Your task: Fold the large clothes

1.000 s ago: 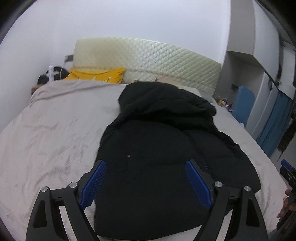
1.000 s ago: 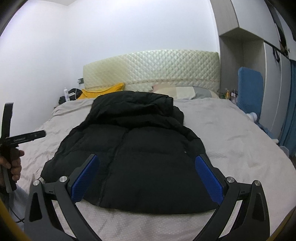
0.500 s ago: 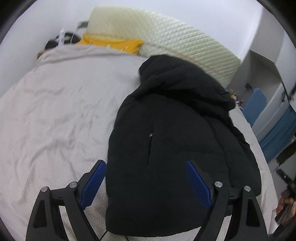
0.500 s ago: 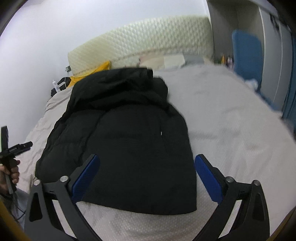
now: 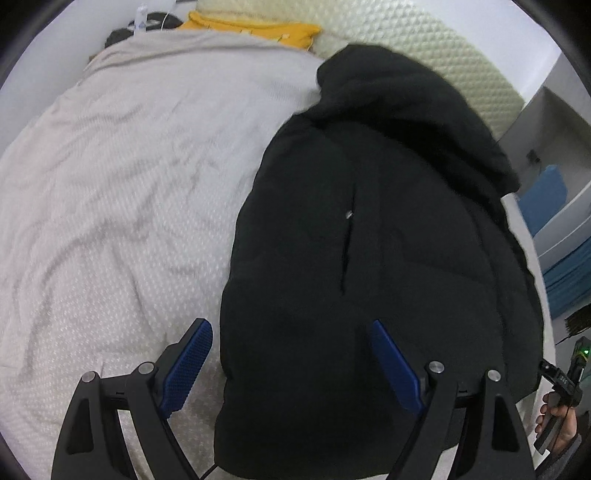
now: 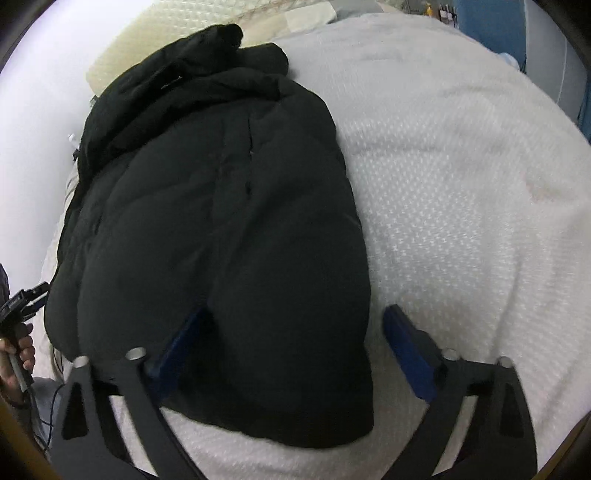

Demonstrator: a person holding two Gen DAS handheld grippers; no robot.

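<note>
Two sets of black tongs with blue ribbed pads seen, one per hand, both angled steeply down over a black padded hooded jacket [image 5: 369,240] laid flat on a bed covered by a pale textured bedspread [image 5: 110,203]; jacket hem toward the cameras, hood bunched at the far end near a cream quilted headboard [image 5: 461,62].

Left tongs [image 5: 291,365]: jaws standing wide; left pad over bare bedspread just beside the jacket's left edge, right pad over the jacket body; lower left hem corner lying between them; no pad pressing on fabric, nothing gripped.

Right tongs [image 6: 295,350]: jaws opening, almost at full spread; left pad partly hidden against a fold of the dark fabric, contact there not determinable; right pad over the bedspread just off the jacket's right edge; lower right hem corner between them; not clamped.

Jacket noted on the right half of the bed in the left wrist view, on the left half in the right wrist view; zip line running lengthwise down the front, small metal puller visible near mid-chest; left-hand sleeve side lying folded along the body.

Elsewhere: yellow cushion [image 5: 258,27] at the head of the bed, left of the hood; blue panel [image 5: 546,192] and white cupboard fronts at the right margin; person's right hand [image 5: 557,424] on a handle at the lower right of the left wrist view; person's left hand [image 6: 16,350] on a handle at the lower left of the right wrist view.
</note>
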